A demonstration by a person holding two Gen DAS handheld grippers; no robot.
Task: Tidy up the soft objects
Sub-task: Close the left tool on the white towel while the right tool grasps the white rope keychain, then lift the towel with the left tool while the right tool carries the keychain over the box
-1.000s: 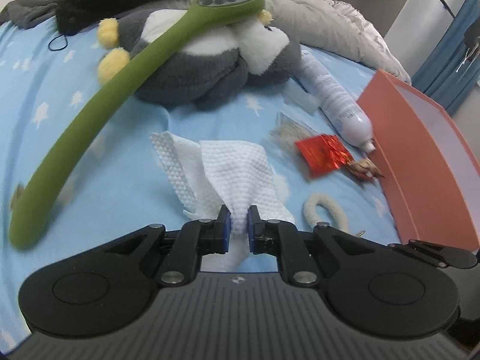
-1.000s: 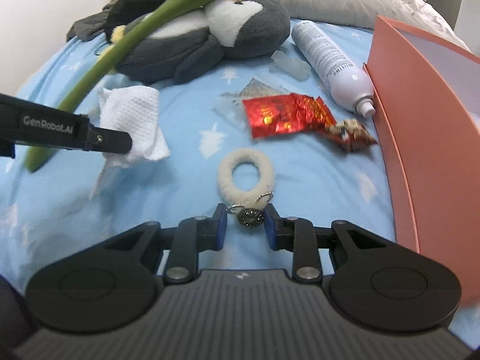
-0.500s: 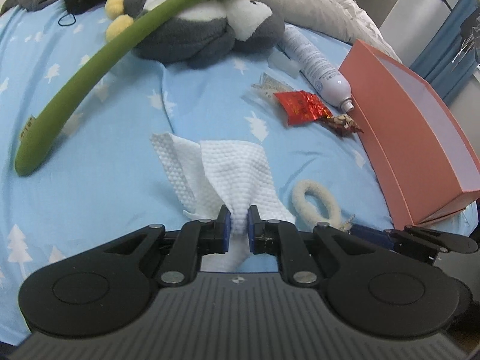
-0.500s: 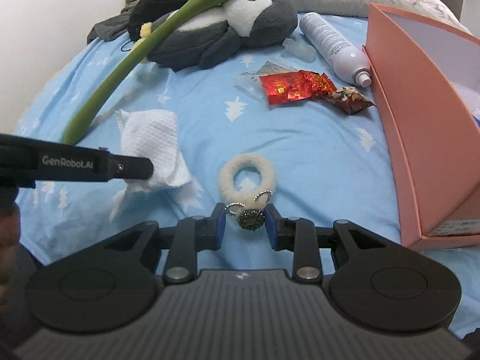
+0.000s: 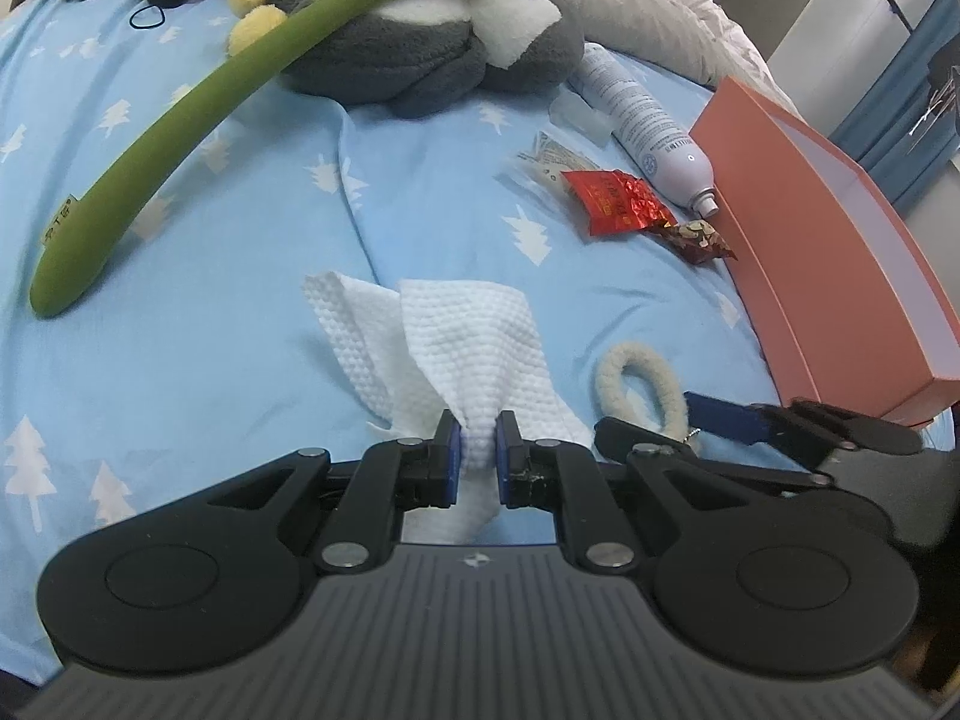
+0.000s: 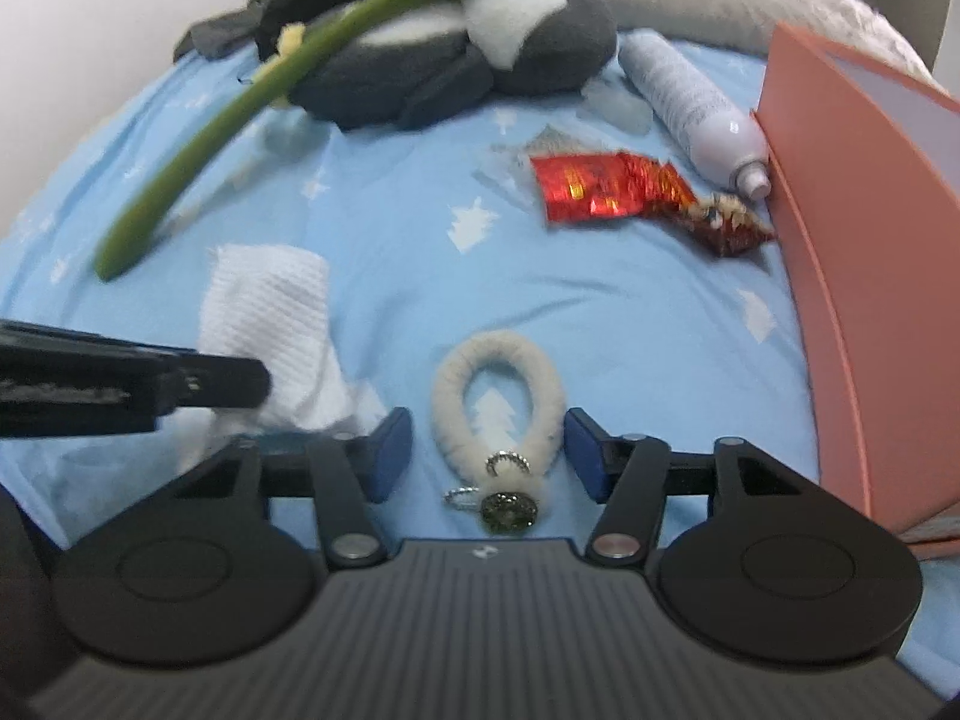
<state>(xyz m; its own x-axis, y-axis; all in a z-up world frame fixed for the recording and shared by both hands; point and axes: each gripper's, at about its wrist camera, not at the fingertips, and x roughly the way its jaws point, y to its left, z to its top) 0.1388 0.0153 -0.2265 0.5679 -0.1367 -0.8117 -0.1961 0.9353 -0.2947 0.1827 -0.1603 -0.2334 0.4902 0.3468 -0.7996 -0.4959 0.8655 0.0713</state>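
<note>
Near the front edge of the blue bedsheet (image 5: 252, 324), the left gripper (image 5: 478, 441) pinches a bunched fold of the white cloth (image 5: 462, 336), gathered so it lifts in one piece. Just beside it, the right gripper (image 6: 487, 450) has its fingers spread around the fuzzy hair tie (image 6: 498, 402), touching nothing; the tie lies flat, charm toward the camera. Along the sheet's right edge stands the open orange box (image 5: 840, 252), probably the destination, though blur in the right view leaves that uncertain.
</note>
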